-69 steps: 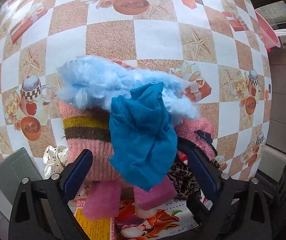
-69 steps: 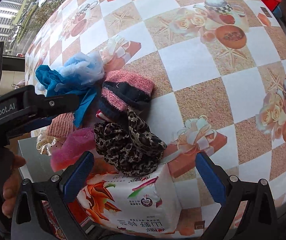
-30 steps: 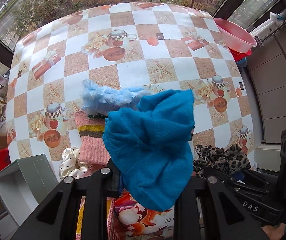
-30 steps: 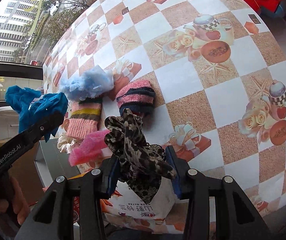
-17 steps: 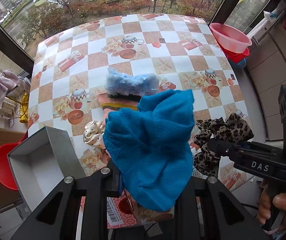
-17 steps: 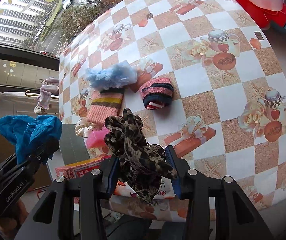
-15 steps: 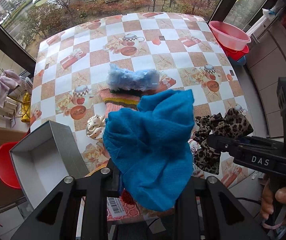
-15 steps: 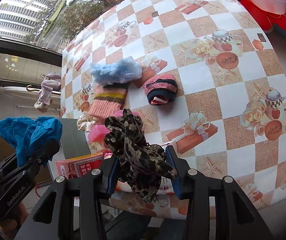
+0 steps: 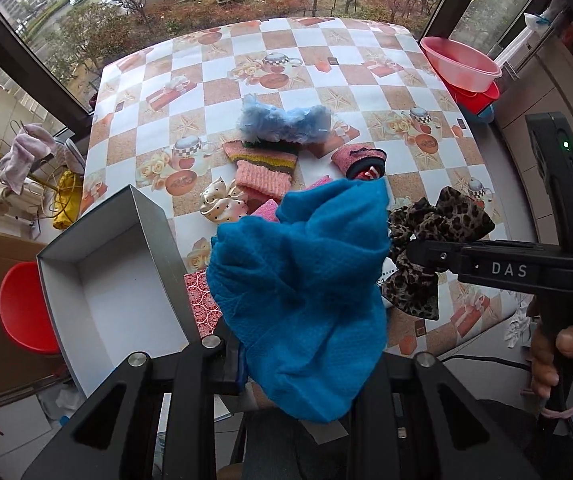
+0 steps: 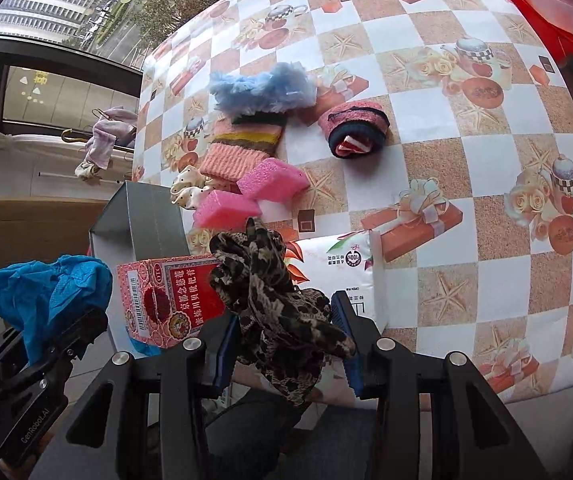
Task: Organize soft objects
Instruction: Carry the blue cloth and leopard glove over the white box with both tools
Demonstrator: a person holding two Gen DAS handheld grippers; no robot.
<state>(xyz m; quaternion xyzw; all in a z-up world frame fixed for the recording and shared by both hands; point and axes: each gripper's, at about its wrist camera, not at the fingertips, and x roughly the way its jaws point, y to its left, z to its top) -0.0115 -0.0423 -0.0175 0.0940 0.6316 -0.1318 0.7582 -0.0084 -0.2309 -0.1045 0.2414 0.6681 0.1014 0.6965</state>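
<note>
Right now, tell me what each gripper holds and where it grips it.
Left gripper: blue cloth, pinched at its lower bunched end. Right gripper: leopard-print scrunchie, clamped across its lower half.

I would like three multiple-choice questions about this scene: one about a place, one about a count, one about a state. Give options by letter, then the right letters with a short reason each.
1. Where is the open grey box?
A. at the table's near left edge
B. by the pink basin
C. under the blue fluffy item

2. How many pink sponges lie on the table?
A. one
B. two
C. four

3. What is the state of the right gripper?
A. open and empty
B. shut on the leopard-print scrunchie
C. shut on a sponge

Answers:
1 A: the left wrist view shows it at that edge.
2 B: two lie side by side in the right wrist view.
3 B: its pads press the scrunchie on both sides.
</note>
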